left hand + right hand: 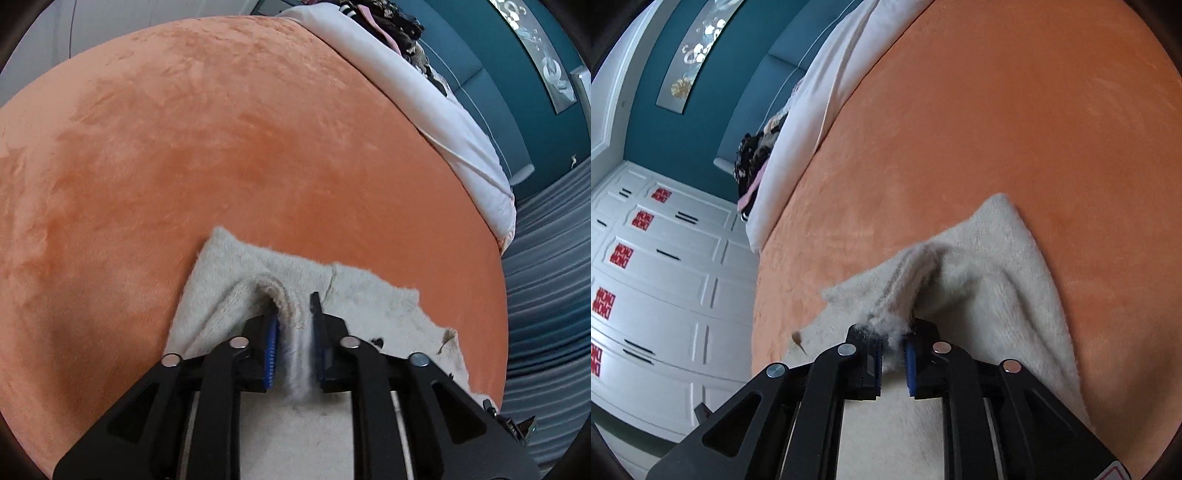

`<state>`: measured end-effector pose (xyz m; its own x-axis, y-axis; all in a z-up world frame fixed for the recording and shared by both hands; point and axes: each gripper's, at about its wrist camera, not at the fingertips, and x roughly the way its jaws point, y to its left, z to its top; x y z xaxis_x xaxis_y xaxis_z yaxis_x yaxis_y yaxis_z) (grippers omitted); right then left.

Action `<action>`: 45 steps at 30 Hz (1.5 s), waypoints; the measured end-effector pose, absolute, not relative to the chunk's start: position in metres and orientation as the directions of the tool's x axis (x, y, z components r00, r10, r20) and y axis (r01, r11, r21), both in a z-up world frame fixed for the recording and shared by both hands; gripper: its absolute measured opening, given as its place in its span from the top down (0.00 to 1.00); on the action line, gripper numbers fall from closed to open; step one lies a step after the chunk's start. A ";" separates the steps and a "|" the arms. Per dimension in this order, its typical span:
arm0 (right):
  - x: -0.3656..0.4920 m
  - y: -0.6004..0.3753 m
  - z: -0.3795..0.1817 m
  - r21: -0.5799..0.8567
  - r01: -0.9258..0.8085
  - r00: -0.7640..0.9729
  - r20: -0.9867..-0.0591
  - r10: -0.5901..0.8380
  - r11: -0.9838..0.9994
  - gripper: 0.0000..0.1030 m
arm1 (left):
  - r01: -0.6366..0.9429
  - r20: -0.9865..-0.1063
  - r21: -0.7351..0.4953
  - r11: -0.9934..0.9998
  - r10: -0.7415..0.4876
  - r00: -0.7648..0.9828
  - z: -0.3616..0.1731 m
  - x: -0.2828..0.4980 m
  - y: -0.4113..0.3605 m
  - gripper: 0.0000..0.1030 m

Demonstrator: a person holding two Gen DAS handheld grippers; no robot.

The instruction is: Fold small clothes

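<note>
On the orange blanket [221, 147]: we had the cream fuzzy garment [236, 280] lying.
Left gripper [294, 314]: we pinched a ridge of its fabric.
Right gripper [894, 343]: we clamped another raised fold.

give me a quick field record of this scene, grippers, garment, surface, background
left gripper: shut on a raised ridge of the fuzzy cream garment
right gripper: shut on a pinched fold of the same garment
garment state: partly lifted at both pinches, the rest lying on the blanket
surface: orange plush blanket
beside blanket: white bedding with a dark clothes pile on it
background: teal wall, white cabinets with red labels
</note>
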<state>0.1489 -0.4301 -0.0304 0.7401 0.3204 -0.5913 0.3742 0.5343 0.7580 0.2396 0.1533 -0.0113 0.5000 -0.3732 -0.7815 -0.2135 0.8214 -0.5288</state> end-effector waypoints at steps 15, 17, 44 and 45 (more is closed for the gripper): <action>-0.007 -0.421 -0.041 0.602 0.513 0.676 -0.723 0.144 0.612 0.34 | -0.287 -0.834 -0.427 0.858 -0.251 0.491 -0.033 0.088 0.191 0.11; -0.013 -0.419 -0.047 0.617 0.523 0.679 -0.719 0.150 0.588 0.34 | -0.288 -0.832 -0.405 0.868 -0.219 0.510 -0.029 0.086 0.185 0.12; -0.056 -0.415 0.048 0.336 0.434 0.664 -0.747 -0.045 0.836 0.35 | -0.195 -0.793 -0.398 0.896 -0.230 0.564 0.040 0.061 0.206 0.16; -0.042 -0.412 0.050 0.337 0.398 0.675 -0.737 -0.023 0.853 0.32 | -0.172 -0.785 -0.408 0.896 -0.248 0.568 0.040 0.076 0.201 0.14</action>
